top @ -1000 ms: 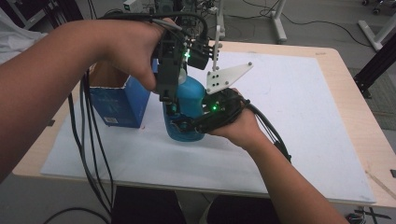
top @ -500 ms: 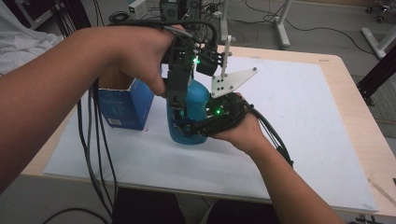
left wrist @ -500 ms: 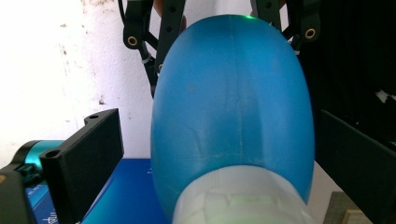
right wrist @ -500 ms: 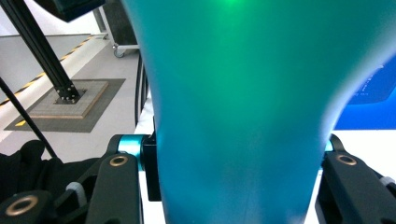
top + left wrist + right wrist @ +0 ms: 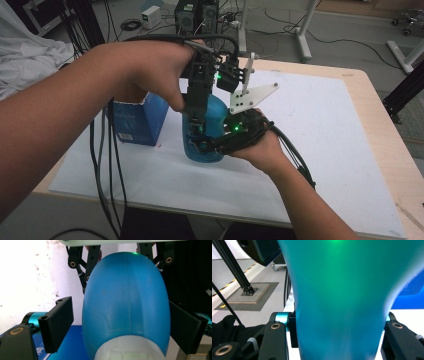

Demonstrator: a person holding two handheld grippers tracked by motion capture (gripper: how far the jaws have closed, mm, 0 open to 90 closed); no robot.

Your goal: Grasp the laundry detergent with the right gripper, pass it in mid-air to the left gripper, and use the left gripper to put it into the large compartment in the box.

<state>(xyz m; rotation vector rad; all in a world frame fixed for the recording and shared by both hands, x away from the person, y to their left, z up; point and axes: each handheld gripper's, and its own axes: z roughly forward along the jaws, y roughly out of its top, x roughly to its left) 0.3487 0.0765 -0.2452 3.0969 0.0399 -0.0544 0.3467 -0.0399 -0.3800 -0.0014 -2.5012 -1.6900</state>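
A blue bottle (image 5: pixel 216 116) with a white cap (image 5: pixel 125 351) stands on the white sheet (image 5: pixel 320 130). My right gripper (image 5: pixel 210 146) comes in from the right, shut on the bottle's lower body (image 5: pixel 342 290), and its pads press both sides. My left gripper (image 5: pixel 198 125) reaches down from above. Its jaws straddle the bottle's upper part (image 5: pixel 125 295) and have just been closing. The pad on one side still stands off the blue wall, while the other sits at its edge.
A dark blue carton (image 5: pixel 135 120) stands just left of the bottle, under my left forearm. Black cables hang over the table's front left edge (image 5: pixel 100 165). The wooden table's rim (image 5: pixel 390 150) borders the sheet on the right.
Both hands and the bottle keep their places. In the high view the narrowing of the left jaws is barely visible.
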